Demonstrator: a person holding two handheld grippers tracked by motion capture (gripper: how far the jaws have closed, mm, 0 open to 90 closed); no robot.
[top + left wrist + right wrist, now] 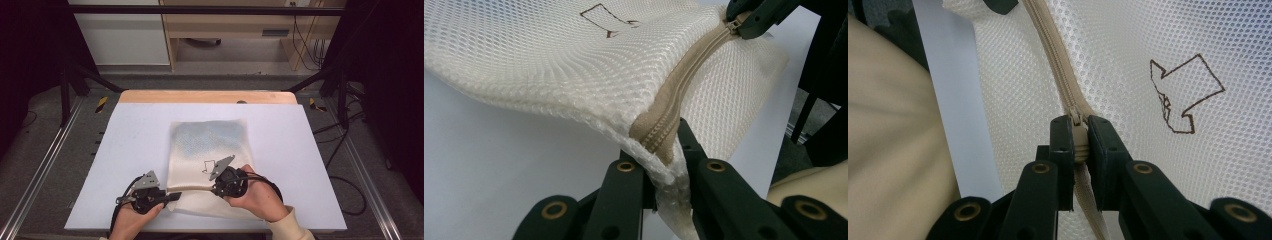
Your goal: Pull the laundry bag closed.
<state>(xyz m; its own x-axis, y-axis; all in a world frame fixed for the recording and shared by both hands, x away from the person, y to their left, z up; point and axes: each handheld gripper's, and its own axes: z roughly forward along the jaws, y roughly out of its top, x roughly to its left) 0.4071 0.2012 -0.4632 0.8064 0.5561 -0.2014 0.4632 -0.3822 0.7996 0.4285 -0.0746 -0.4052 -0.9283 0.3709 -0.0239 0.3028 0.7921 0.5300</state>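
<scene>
L gripper (663, 165) low, fingers clamp mesh bag (210, 145) corner; R gripper (1079, 145) fingers pinch zipper pull (1078, 137).

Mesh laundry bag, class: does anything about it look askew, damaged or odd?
No damage shows. The mesh bag is lifted and bunched at its near corner, where the left hand-held gripper pinches it; the right hand-held gripper clamps the zipper pull.

Black gripper (1079, 145) jaws, brass-ringed screws; cream sleeve (290, 229).
</scene>
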